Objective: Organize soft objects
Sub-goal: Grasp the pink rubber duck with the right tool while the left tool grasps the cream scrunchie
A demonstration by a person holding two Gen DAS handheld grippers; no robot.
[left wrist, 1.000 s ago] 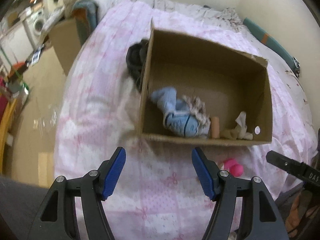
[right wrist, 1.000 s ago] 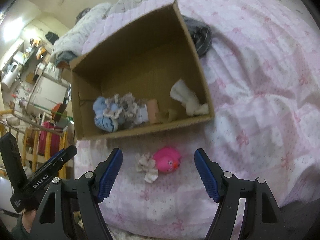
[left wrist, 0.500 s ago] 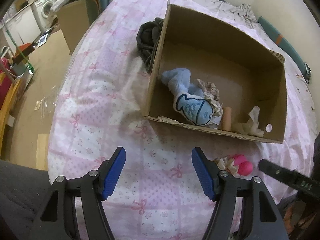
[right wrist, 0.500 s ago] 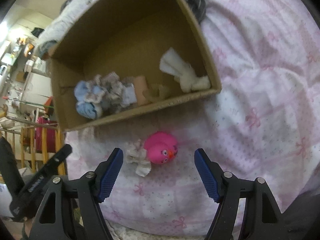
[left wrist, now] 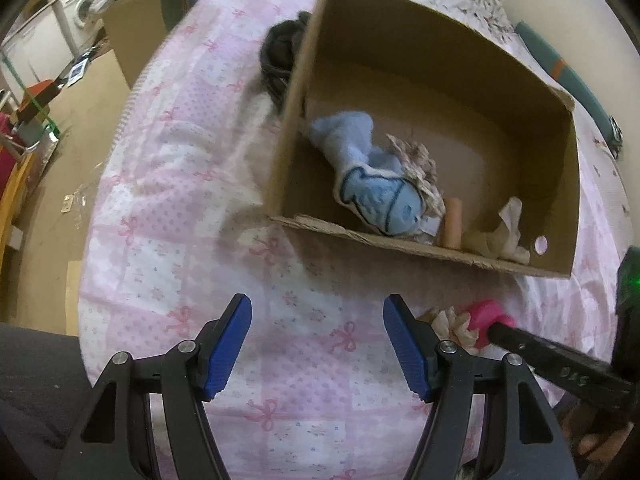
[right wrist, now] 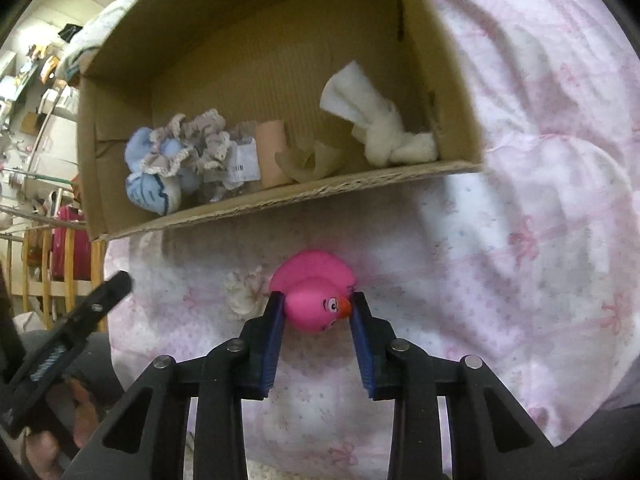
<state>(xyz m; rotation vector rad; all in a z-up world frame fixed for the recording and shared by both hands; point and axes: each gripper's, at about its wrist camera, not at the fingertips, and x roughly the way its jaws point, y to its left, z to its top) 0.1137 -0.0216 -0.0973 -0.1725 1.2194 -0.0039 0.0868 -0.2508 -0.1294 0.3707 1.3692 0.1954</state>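
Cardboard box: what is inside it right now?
Inside the cardboard box: a blue fish plush, frilly scrunchie, peach roll, beige scrap and white cloth. Anything beneath them is covered.

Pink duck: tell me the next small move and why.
Probably lift it and carry it over the box rim. The right gripper is shut on the duck, which lies on the bed just outside the box, and the left gripper is open and idle.
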